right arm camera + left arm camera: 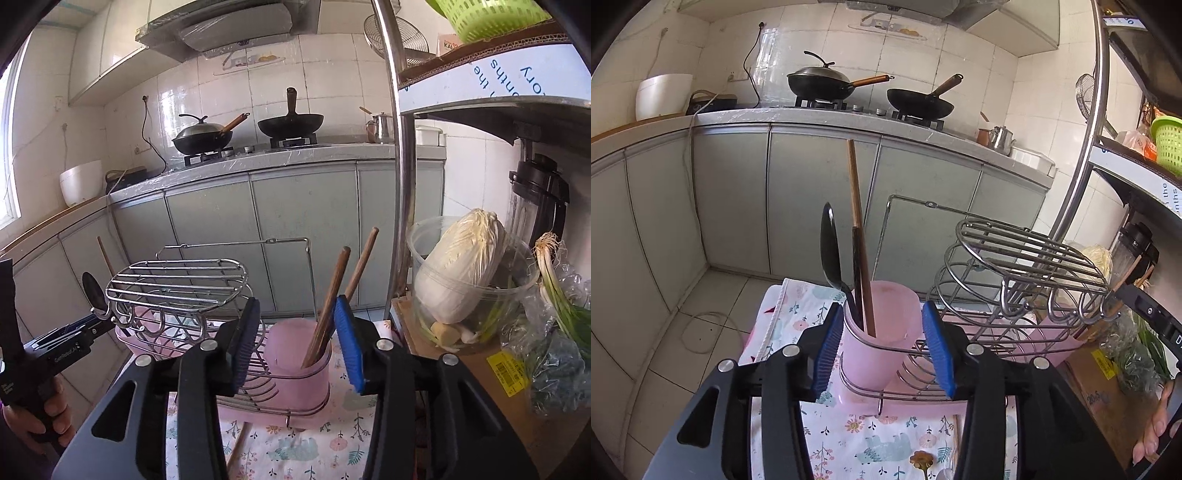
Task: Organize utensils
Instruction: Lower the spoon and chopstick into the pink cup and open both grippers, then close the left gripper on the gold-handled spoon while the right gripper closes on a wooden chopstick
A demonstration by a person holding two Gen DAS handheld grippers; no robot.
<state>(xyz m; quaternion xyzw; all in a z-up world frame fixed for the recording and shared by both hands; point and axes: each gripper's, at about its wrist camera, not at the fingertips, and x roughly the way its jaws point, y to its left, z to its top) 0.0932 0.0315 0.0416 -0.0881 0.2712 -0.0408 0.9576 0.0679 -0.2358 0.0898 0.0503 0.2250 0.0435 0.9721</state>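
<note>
My left tongs (882, 350) are standing wide, blue pads apart on either side of the left pink cup (882, 332), not pressing on it. Inside that cup a black spoon (830, 251) and a pair of wooden chopsticks (857, 221) are standing upright, leaning on the near-left rim. The cup is sitting in the wire rack (1015, 280) on the flowered cloth (849, 435) covering the surface. A gold-coloured spoon (921, 461) is lying on the cloth just below my tongs.

My right tongs (299, 347) are also gaping, nothing between the pads, hovering in front of the right pink cup (299, 373). Two dark wooden chopsticks (332, 295) are sticking out of it, tilting to the right, with the right pad just beside them; whether it touches them I cannot tell. This cup is sitting in the same rack's front ring. To the right, a cabbage (461, 266) is resting in a clear tub, green onions (561, 295) beside it.

At the left edge of the right-hand view, my left hand (40, 421) is gripping its tool.
</note>
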